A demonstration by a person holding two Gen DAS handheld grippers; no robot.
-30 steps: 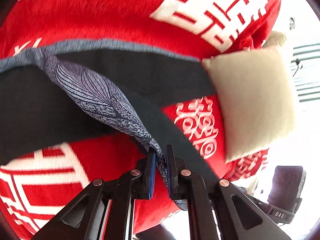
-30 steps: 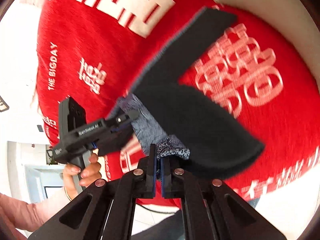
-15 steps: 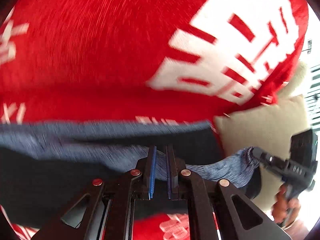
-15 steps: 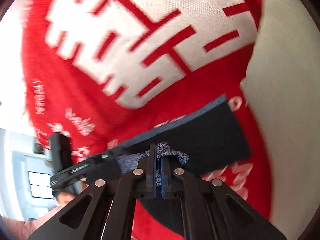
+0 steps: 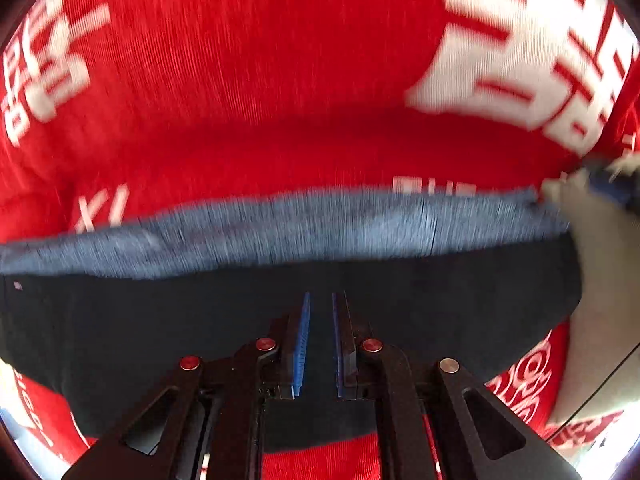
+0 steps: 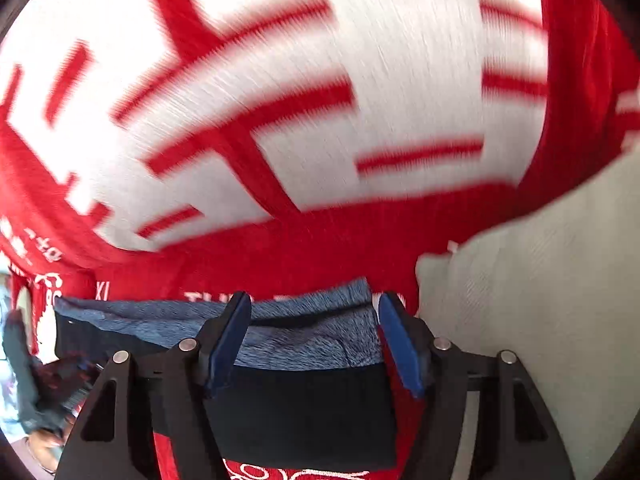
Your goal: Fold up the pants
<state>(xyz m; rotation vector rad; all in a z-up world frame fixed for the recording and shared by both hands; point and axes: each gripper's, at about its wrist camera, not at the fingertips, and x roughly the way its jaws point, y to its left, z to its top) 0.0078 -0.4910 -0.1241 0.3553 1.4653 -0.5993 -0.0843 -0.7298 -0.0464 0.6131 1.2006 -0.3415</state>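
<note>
The pants (image 5: 400, 312) lie flat across the red bed cover, dark cloth nearest me and a blue patterned strip (image 5: 320, 232) along the far edge. My left gripper (image 5: 321, 298) points down onto the dark cloth. Its blue pads stand a narrow slit apart with dark cloth filling the slit. In the right wrist view the pants (image 6: 304, 408) end beside a pillow. My right gripper (image 6: 314, 304) hovers over that end with its jaws opening. The patterned cloth (image 6: 304, 340) lies beneath and between its pads, which do not press on it.
The red bed cover (image 5: 280, 100) with large white characters (image 6: 360, 80) fills both views. A beige pillow (image 6: 540, 300) lies right of the pants' end, also at the right edge as the pillow (image 5: 600, 260). A blurred hand (image 6: 40, 444) shows at lower left.
Both grippers carried the lifted pants edge across and down, and the pants now lie folded flat. The right gripper has let go of the cloth and opened; the left stays shut.
</note>
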